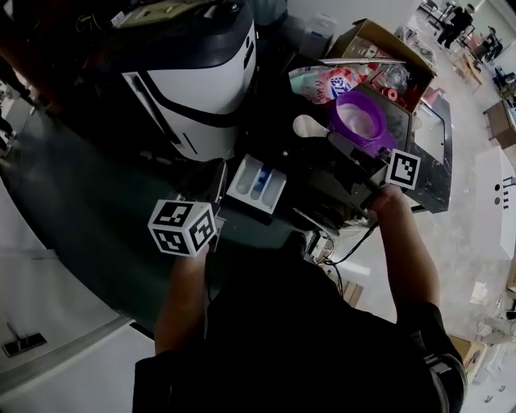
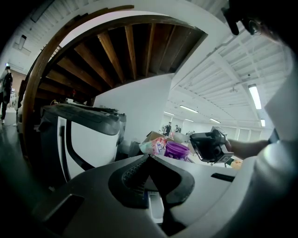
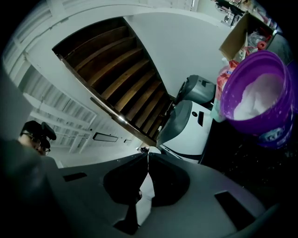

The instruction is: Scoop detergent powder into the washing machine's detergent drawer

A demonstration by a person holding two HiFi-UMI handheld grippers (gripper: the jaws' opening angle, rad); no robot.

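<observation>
The underside of a wooden staircase [image 2: 125, 51] arches overhead, its brown beams set side by side within a curved white edge. Below it stands a plain white wall [image 2: 139, 104]. Further back the hall opens out under a white ribbed ceiling [image 2: 233, 69], where long strip lights [image 2: 254, 96] glow. The floor [image 1: 463, 169] is pale and smooth. A dark, curved surface [image 1: 72, 202] fills the near left, with white panels [image 1: 56, 339] just beside it. Far off, a few people [image 1: 461, 20] stand at the end of the hall.
</observation>
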